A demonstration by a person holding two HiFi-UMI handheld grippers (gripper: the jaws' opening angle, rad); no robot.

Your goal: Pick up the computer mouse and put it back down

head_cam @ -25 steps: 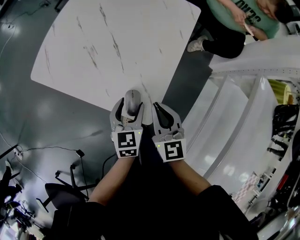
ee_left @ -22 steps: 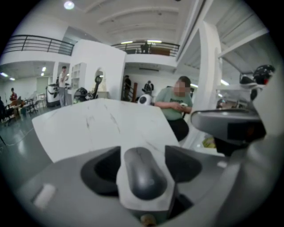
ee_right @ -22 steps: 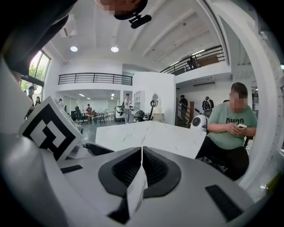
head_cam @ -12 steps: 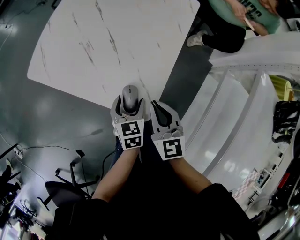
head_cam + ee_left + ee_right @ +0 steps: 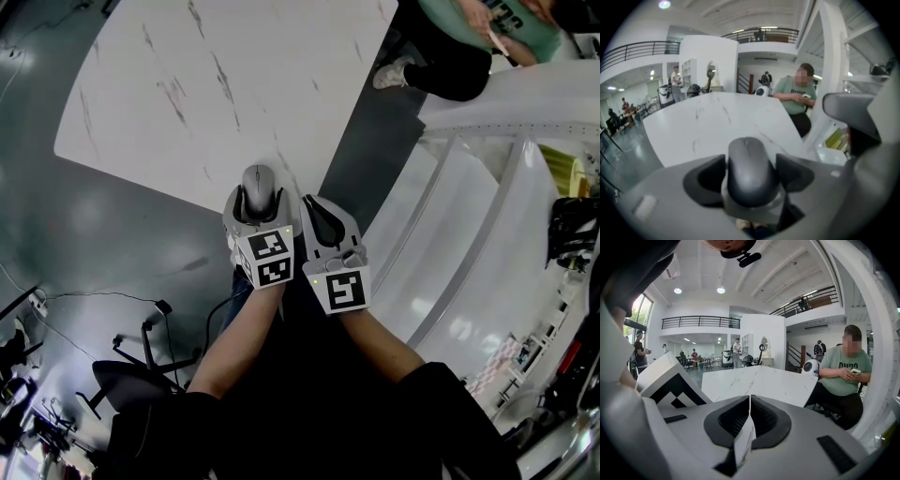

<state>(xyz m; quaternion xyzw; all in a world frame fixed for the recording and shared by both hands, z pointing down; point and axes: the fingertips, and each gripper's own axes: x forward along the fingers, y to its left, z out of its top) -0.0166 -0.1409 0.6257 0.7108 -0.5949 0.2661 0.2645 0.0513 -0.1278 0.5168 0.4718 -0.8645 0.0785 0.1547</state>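
Left gripper (image 5: pixel 260 200)'s jaws just opened round mouse (image 5: pixel 260 178); right gripper (image 5: pixel 322 217)'s together.

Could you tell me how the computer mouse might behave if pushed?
The mouse looks rigid and small, so probably light. Its smooth rounded shell may slip. Near the table edge, a push could drop it.

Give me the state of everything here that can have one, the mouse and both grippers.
computer mouse: right way up, between the jaws of the left gripper, at the near edge of the table.
left gripper: open, jaws have just been opening, computer mouse between them but not clamped.
right gripper: shut, jaws together.
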